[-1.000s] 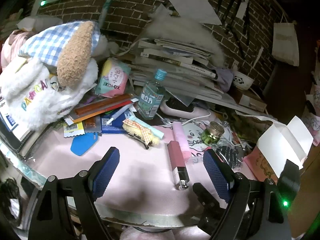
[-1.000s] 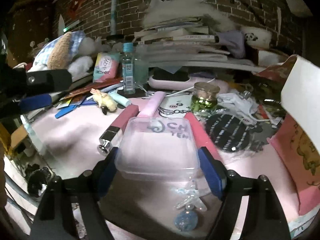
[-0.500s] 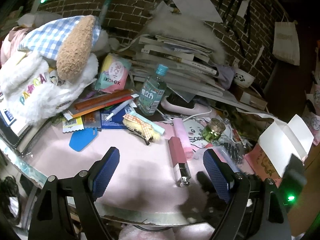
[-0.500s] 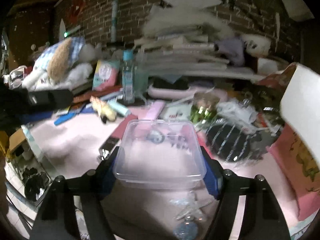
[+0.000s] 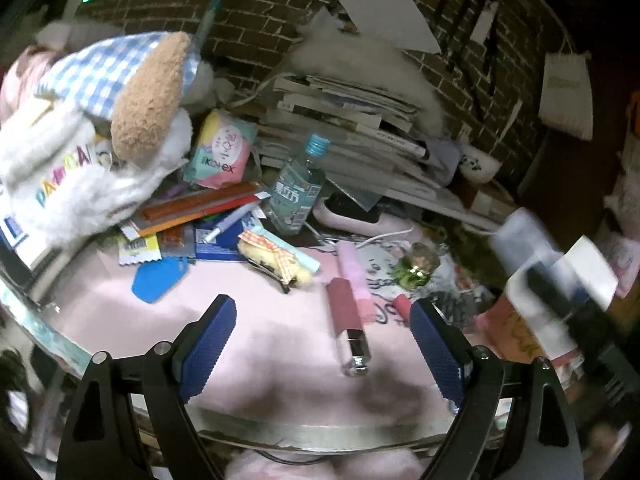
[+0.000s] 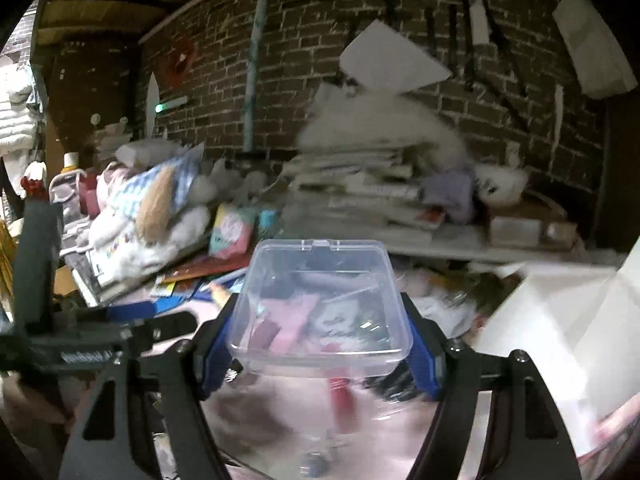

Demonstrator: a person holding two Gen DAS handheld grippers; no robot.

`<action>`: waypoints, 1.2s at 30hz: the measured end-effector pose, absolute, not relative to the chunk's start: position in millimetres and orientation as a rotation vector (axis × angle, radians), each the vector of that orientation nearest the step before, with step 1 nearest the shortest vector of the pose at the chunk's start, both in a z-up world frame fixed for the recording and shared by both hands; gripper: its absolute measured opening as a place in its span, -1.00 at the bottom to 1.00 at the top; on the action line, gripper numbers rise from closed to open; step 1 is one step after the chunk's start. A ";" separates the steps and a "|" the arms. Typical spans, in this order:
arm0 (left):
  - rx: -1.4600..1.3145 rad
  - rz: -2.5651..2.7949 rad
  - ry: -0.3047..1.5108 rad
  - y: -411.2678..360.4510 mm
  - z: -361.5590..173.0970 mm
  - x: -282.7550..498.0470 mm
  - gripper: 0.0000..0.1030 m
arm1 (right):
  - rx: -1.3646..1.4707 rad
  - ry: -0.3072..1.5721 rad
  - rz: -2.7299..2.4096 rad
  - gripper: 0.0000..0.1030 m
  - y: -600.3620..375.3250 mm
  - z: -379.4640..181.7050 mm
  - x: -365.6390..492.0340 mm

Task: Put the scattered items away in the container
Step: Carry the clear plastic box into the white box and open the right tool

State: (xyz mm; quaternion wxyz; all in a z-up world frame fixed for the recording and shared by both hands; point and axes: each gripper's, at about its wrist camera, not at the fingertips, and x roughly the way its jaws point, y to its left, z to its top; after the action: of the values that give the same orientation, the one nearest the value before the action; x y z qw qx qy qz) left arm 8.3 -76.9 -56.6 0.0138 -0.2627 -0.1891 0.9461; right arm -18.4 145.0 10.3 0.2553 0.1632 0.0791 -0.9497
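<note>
Only right wrist view shows right gripper (image 6: 320, 344) clamping clear container (image 6: 318, 304) (left gripper (image 5: 322, 344) spread, empty).

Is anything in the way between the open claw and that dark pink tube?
Nothing visible blocks it. The left gripper is open, and the dark pink tube lies on bare pink table between its fingers, ahead of them. A lighter pink stick lies beside it.

A lipstick (image 5: 348, 330) lay on the table (image 5: 120, 320) between the left gripper's (image 5: 322, 344) spread fingers, a tube (image 5: 354, 270) touching its far right side. Left of them lay a hair clip (image 5: 276, 262), farther left a tag (image 5: 158, 280). A bottle (image 5: 298, 192) stood behind, before stacked books (image 5: 352, 120). A plush toy (image 5: 100, 132) lay far left. The box (image 6: 320, 304) sat between the right gripper's (image 6: 320, 348) fingers, above the table.
</note>
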 end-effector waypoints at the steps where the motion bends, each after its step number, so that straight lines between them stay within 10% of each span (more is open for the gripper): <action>1: -0.823 2.937 -0.591 -75.9 -57.6 7.2 0.68 | 0.438 0.228 -2.591 0.37 151.9 17.9 -19.0; 36: -0.849 2.877 -0.406 -39.5 -63.9 -9.4 0.68 | 1.261 0.702 -2.679 0.49 306.7 13.6 -140.4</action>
State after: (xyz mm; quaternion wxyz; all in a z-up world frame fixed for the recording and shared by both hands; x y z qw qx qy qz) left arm -9.4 -39.5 -63.9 0.0573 -0.2801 -0.1341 0.9488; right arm -140.4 306.7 13.6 0.0493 0.4138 0.2305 -0.8793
